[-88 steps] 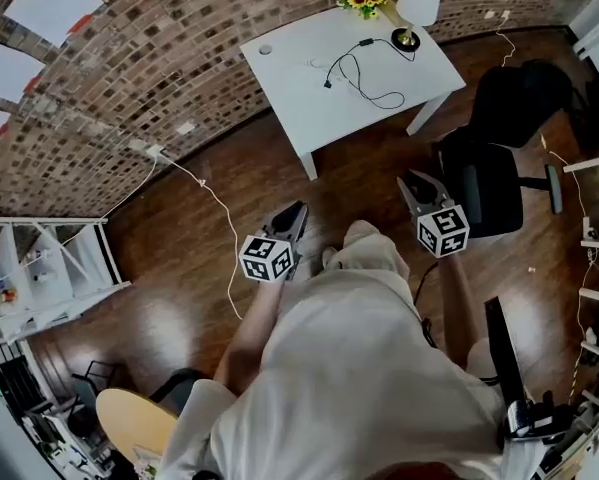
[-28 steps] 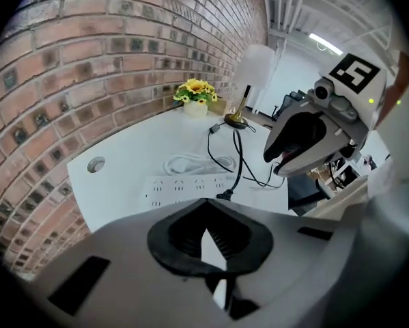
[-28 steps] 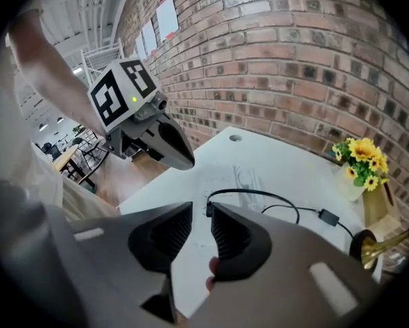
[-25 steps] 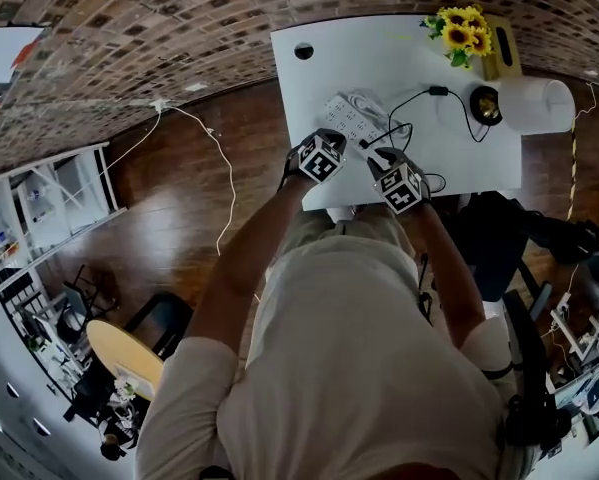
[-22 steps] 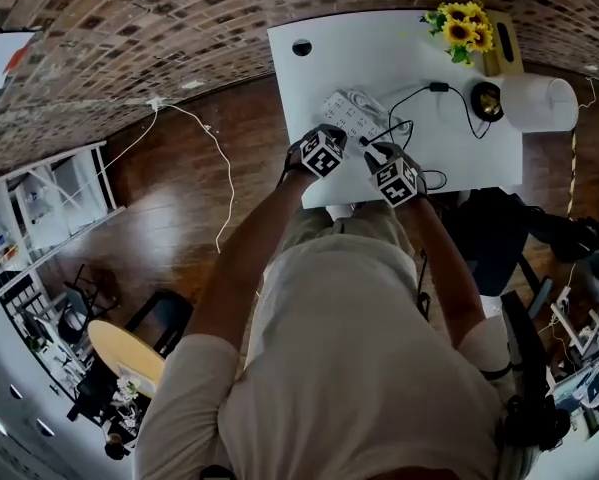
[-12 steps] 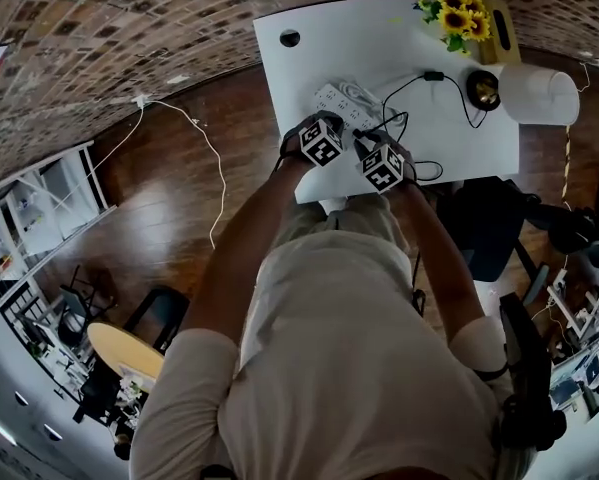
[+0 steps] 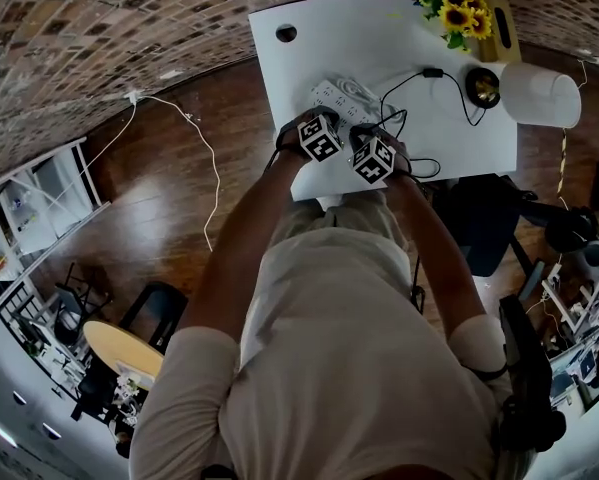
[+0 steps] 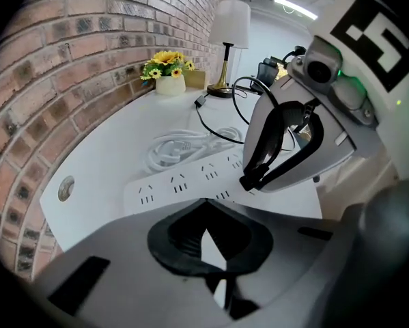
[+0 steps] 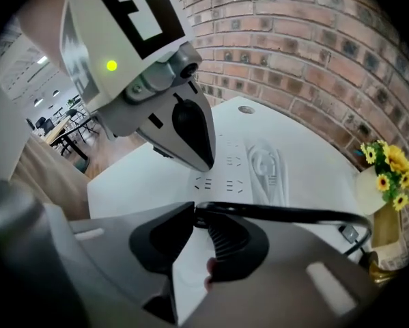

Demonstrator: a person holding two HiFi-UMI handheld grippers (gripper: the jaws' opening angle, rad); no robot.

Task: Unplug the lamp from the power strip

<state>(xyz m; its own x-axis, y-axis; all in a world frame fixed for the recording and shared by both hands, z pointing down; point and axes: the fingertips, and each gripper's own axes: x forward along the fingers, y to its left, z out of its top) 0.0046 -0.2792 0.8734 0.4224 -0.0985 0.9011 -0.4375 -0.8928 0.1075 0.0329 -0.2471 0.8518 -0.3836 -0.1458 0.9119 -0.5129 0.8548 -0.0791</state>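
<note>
A white power strip [image 7: 341,98] lies on the white table [image 7: 449,148], with its own white cable coiled beside it [image 8: 184,145]. The lamp [image 7: 539,95], with a white shade and a brass base, stands at the far right. Its black cord [image 7: 419,80] runs to a black plug [image 9: 221,241] at the strip. My right gripper [image 9: 194,214] has its jaws either side of that plug and they are closing; a white gap still shows at the left pad. My left gripper [image 8: 204,203] is shut, tip down over the strip's near end [image 8: 184,183], beside the right gripper [image 8: 248,182].
A pot of sunflowers [image 7: 461,10] and a yellow box stand at the table's far edge by the brick wall. A cable hole [image 7: 286,34] sits in the far left corner. A black office chair [image 7: 484,218] stands right of the person. A white cable [image 7: 199,148] trails over the wood floor.
The person has walked up to the table. Over the last second both grippers closed in on the power strip, and the right gripper has drawn next to the left one.
</note>
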